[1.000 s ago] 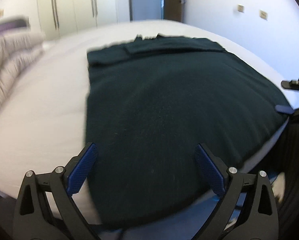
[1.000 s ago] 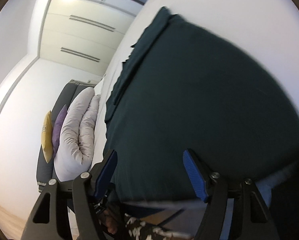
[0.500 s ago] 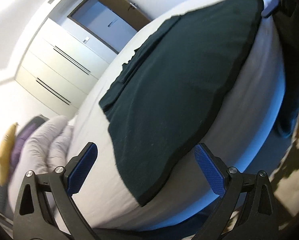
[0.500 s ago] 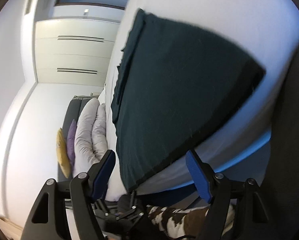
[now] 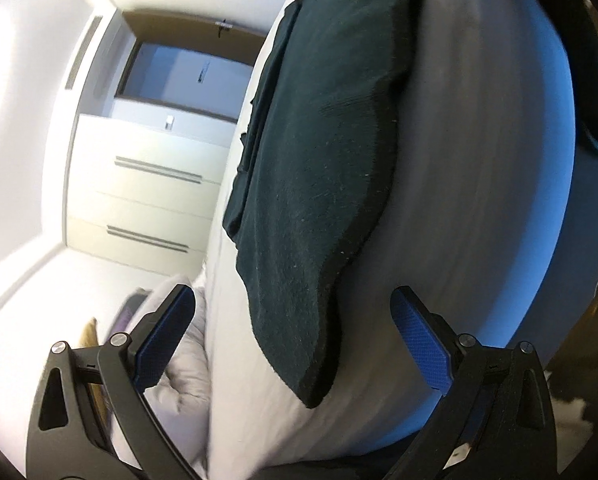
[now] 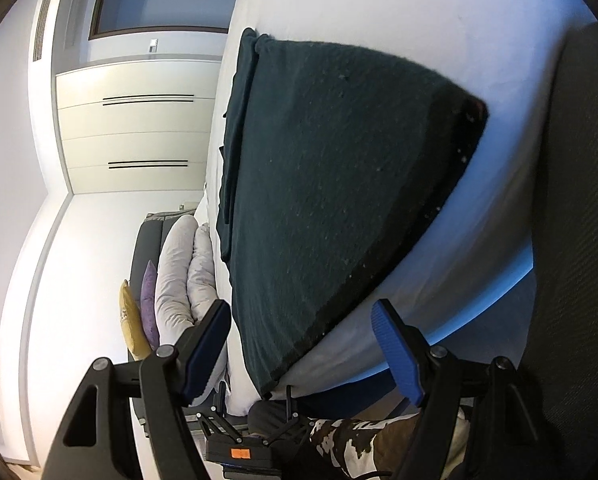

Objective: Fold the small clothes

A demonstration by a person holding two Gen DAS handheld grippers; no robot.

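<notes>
Dark green garment [image 5: 319, 184] flat on white bed [image 5: 471, 200]; both jaws wide, empty.

White bed [image 6: 419, 20]: dark green garment [image 6: 331, 184] spread flat, pillows [image 6: 183, 276] beside.

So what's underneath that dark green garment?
The dark green garment lies spread on the white bed, whose sheet shows all around its edges. Whatever sits directly beneath the cloth is covered, so nothing more can be told.

Dark green garment [image 5: 315, 168] [image 6: 331, 184] lies spread flat on the white bed [image 5: 467, 200] [image 6: 439, 28]. Near hem reaches the mattress edge; far end shows a folded-over layer. Lint specks on fabric.
</notes>
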